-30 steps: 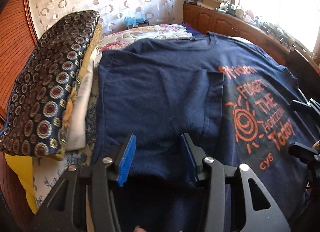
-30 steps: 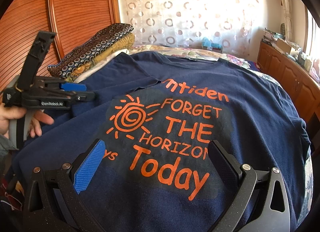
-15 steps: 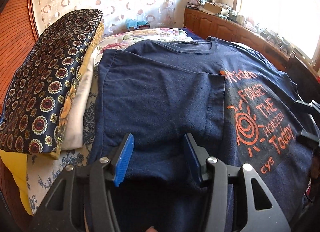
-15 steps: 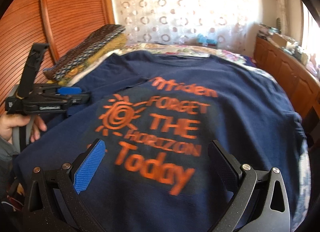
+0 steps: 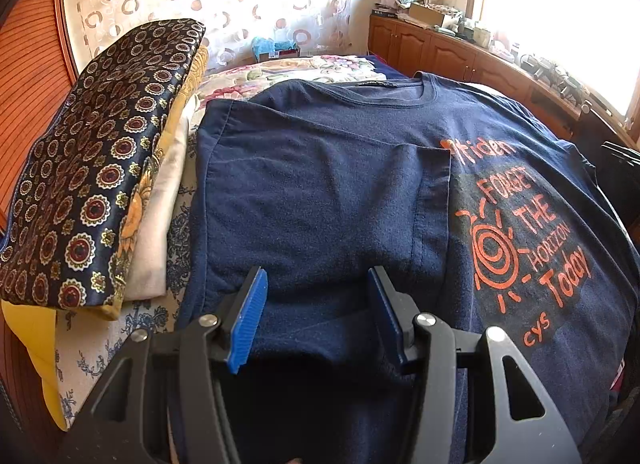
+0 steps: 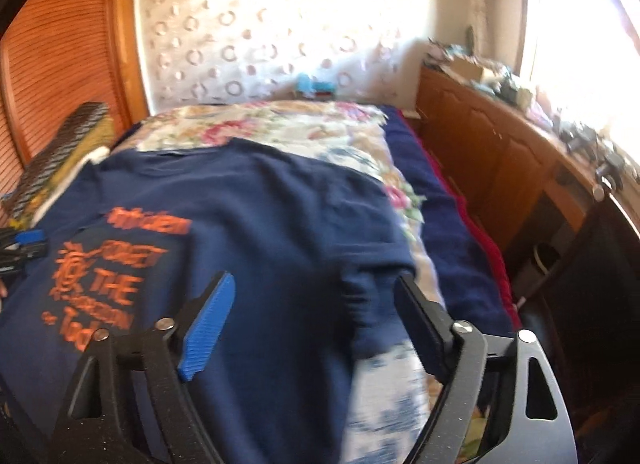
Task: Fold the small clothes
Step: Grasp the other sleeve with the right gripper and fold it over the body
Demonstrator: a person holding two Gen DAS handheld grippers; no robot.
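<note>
A navy T-shirt [image 5: 320, 183] with an orange print [image 5: 520, 232] lies flat on the bed, its left side folded over the middle. My left gripper [image 5: 317, 280] hovers low over that folded part. Its blue pads stand half apart, with cloth beneath them and nothing pinched. In the blurred right wrist view the T-shirt [image 6: 260, 223] fills the left half. My right gripper [image 6: 316, 280] hangs over the shirt's right edge with its jaws closing. The rumpled right sleeve [image 6: 372, 296] lies between the fingers, and the pads do not press on it. The left gripper [image 6: 24, 248] shows at the left edge.
A stack of folded patterned cloths [image 5: 100, 183] lies along the shirt's left side. The floral bedspread [image 5: 300, 67] shows beyond the collar. A wooden cabinet [image 6: 500, 151] with clutter runs along the right, past a red and navy blanket edge [image 6: 452, 244]. A louvred wooden panel [image 6: 60, 63] stands at the left.
My right gripper has swung from over the orange print to the shirt's right edge and sleeve, and its jaws have narrowed. The left gripper has stayed over the folded part.
</note>
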